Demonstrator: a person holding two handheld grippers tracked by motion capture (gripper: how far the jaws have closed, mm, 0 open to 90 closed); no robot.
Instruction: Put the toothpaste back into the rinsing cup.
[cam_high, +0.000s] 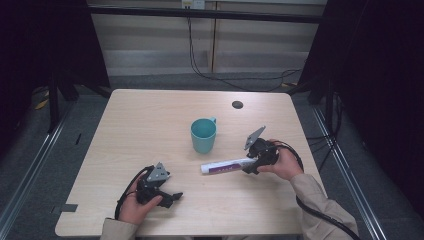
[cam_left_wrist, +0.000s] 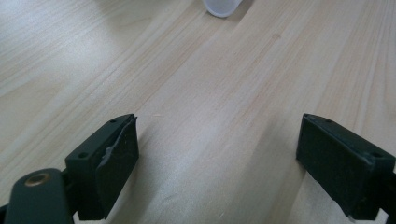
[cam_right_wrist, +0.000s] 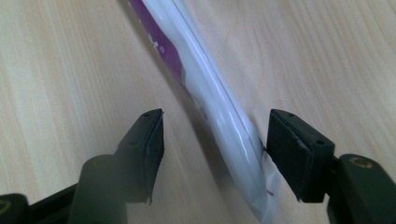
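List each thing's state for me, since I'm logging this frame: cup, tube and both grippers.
Teal cup: upright on the table, mouth up.
Tube: lying flat on the table, its end between the right gripper's jaws.
Right gripper: open, not yet clamped.
Left gripper: open, empty, over bare table.

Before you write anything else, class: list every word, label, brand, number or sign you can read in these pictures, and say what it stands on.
Tube: purple band carries white print, too blurred to read.
Cup: no print seen.
Table: no print seen.
Nothing legible.
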